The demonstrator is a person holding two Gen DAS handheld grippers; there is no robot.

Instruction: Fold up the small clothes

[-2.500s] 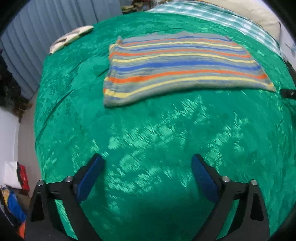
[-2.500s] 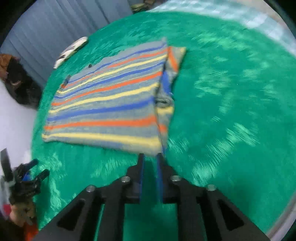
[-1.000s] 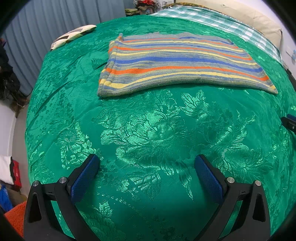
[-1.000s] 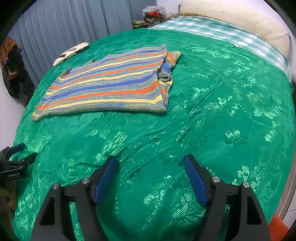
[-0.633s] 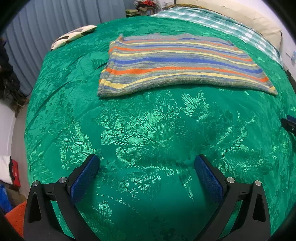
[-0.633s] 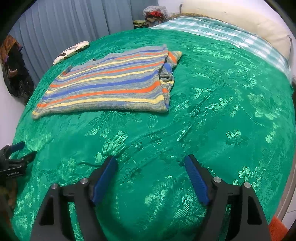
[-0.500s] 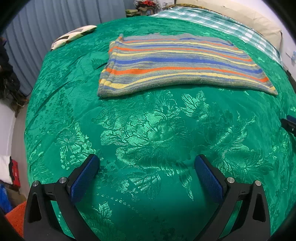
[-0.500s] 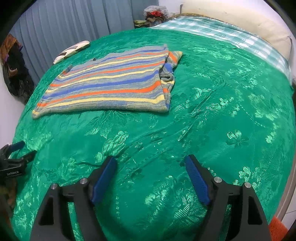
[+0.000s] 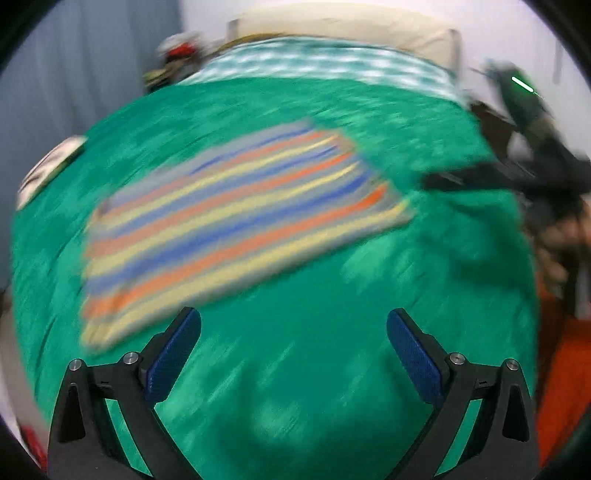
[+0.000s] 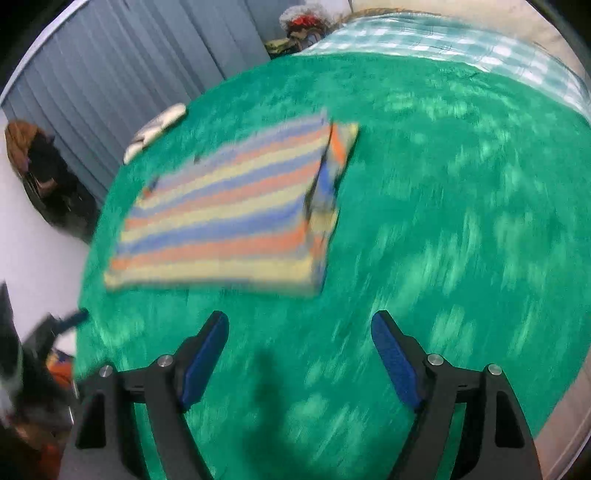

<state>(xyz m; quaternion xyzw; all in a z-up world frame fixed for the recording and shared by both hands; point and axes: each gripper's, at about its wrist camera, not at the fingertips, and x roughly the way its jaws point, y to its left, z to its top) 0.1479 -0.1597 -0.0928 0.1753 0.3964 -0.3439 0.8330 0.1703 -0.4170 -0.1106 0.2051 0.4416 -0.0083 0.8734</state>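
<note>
Left gripper (image 9: 293, 345) and right gripper (image 10: 299, 349) hovering spread and empty over green bedspread (image 10: 461, 221). Striped garment (image 9: 236, 221) lying partly folded, centre-left of frame. Judging next fold pending; requiring an edge grasp.

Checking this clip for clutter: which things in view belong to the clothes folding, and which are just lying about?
Part of the job:
striped sweater, lying partly folded
green bedspread under it
left gripper and right gripper, both open and empty

Just lying about:
pale patterned item near the bed's far edge
checked blanket
pile of things beyond the bed
</note>
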